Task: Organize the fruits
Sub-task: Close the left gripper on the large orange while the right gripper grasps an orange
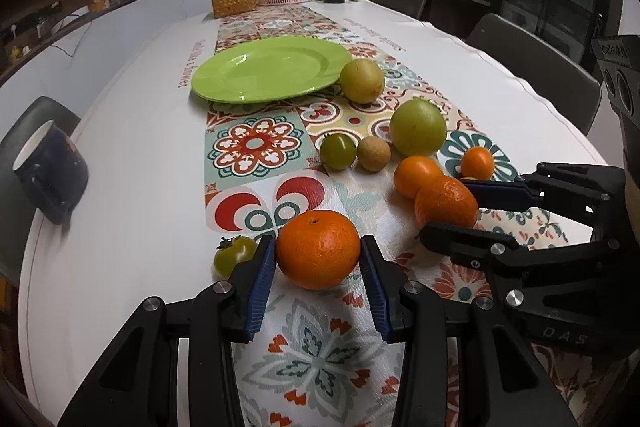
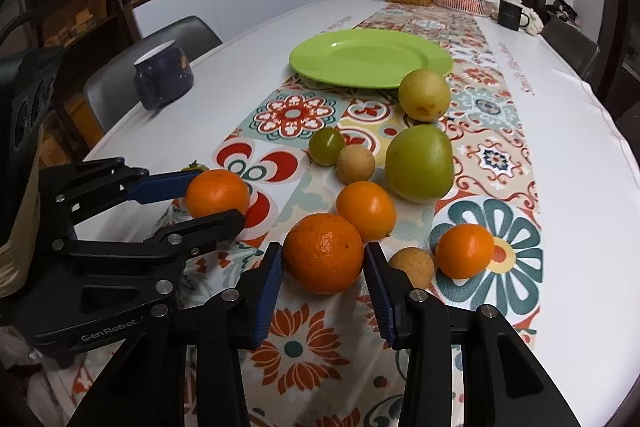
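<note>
**Two grippers, two oranges, one bare green plate**

Each gripper brackets an orange near the green plate [image 1: 268,71]: the left gripper [image 1: 319,269] with pads at its orange [image 1: 318,249], stem end up; the right gripper [image 2: 324,277] likewise around its orange [image 2: 323,253]. Whether either truly squeezes is unclear. Four orange fruits, two small green tomatoes and four other fruits lie on the patterned runner [image 1: 256,147] nearer the grippers than the plate.

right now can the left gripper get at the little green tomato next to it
Probably not straight away. The left gripper has its fingers on either side of an orange, and the green tomato sits just outside its left finger. Nothing covers the tomato; the gripper would only need to shift sideways.
</note>
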The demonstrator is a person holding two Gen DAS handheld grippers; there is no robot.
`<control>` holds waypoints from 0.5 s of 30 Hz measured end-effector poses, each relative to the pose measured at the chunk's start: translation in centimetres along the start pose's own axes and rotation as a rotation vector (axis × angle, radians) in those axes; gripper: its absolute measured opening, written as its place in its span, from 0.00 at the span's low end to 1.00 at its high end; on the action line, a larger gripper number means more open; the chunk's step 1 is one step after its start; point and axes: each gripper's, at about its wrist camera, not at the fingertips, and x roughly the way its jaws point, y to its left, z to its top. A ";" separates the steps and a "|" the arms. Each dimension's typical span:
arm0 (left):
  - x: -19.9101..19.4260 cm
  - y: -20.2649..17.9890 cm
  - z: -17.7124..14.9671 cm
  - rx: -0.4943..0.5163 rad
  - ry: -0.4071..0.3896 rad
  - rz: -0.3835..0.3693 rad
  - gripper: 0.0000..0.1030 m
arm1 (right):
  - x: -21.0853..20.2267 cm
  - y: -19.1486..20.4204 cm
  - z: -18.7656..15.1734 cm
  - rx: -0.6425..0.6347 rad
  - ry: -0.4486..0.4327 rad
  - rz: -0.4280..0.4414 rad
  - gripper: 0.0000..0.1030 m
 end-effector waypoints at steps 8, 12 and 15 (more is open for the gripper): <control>-2.7 0.0 0.9 -0.048 -0.046 0.026 0.41 | -2.6 -0.4 0.8 0.025 -0.063 -0.017 0.41; -4.0 0.1 1.6 -0.069 -0.063 0.034 0.41 | -4.1 -0.6 1.9 0.018 -0.103 -0.030 0.41; -4.9 0.4 2.5 -0.085 -0.075 0.046 0.41 | -4.9 -0.8 2.7 0.023 -0.128 -0.030 0.41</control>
